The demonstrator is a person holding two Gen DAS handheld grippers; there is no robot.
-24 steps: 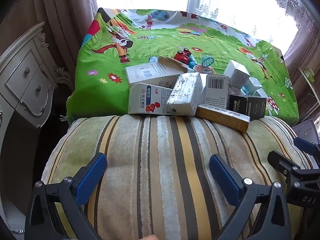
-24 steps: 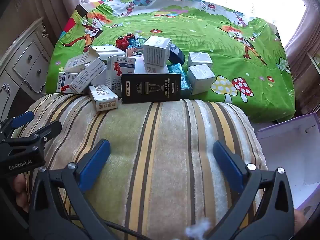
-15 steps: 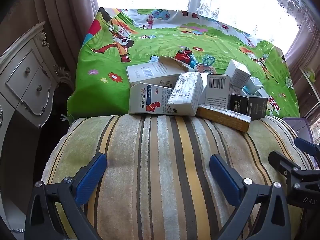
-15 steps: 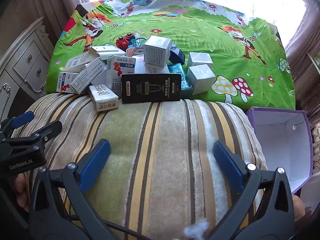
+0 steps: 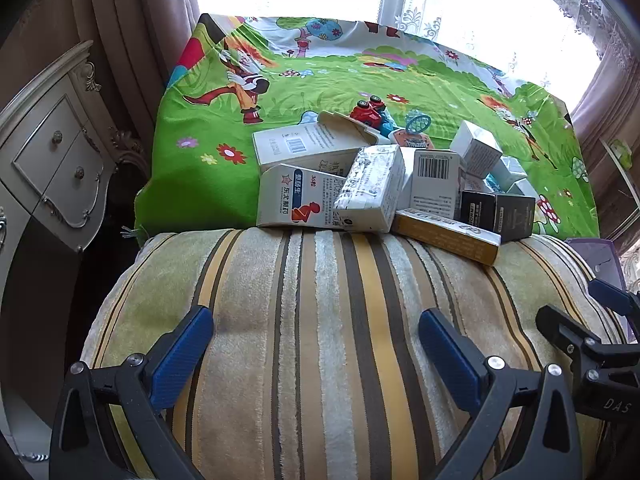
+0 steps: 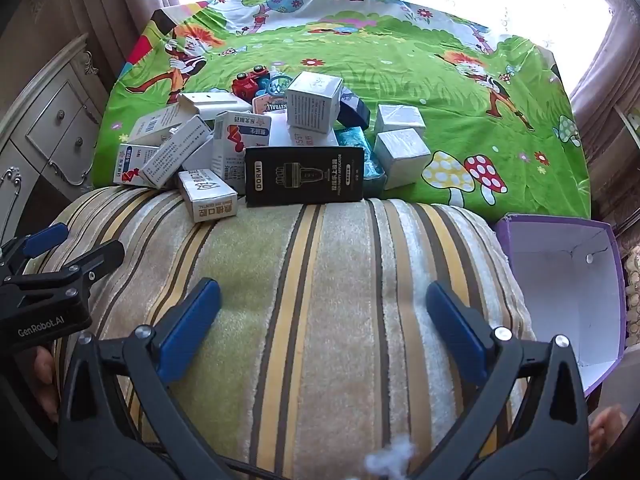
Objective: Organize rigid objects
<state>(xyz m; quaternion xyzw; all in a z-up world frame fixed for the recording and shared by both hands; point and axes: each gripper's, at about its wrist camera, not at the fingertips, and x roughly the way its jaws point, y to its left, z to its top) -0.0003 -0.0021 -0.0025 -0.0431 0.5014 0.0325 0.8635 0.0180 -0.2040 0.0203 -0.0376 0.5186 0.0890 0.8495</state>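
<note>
Hovering over the striped cushion [image 6: 320,320], both tools empty, so this reads as the start: nothing picked yet. Left hand-held gripper [image 5: 316,344] has its blue pads spread wide, nothing between them; right hand-held gripper [image 6: 324,316] likewise spread wide and empty.

Pile of boxes [image 6: 256,140] sits at the far edge of the cushion where it meets the green cartoon sheet [image 6: 400,52], partly on each. Black DORMI box [image 6: 304,176] stands upright at the front, facing the right wrist camera. Small white box with grey print [image 6: 208,196] lies just left of it on the cushion. Yellow-edged long box [image 5: 444,234] lies flat at the front in the left wrist view, next to a white box with a red figure [image 5: 292,198]. Two white cubes [image 6: 400,136] sit to the right of the pile on the sheet. Red toy car [image 6: 248,80] behind the pile.

Open purple carton [image 6: 560,280] with white inside sits at the right edge of the cushion, empty as far as visible; likely the bin for the boxes, a guess only.

Next move probably: right tool goes forward to the DORMI box or a cube, closes across the narrow faces, carries it to the carton. Boxes lean on each other, so pulling a front one may topple the rest.
</note>
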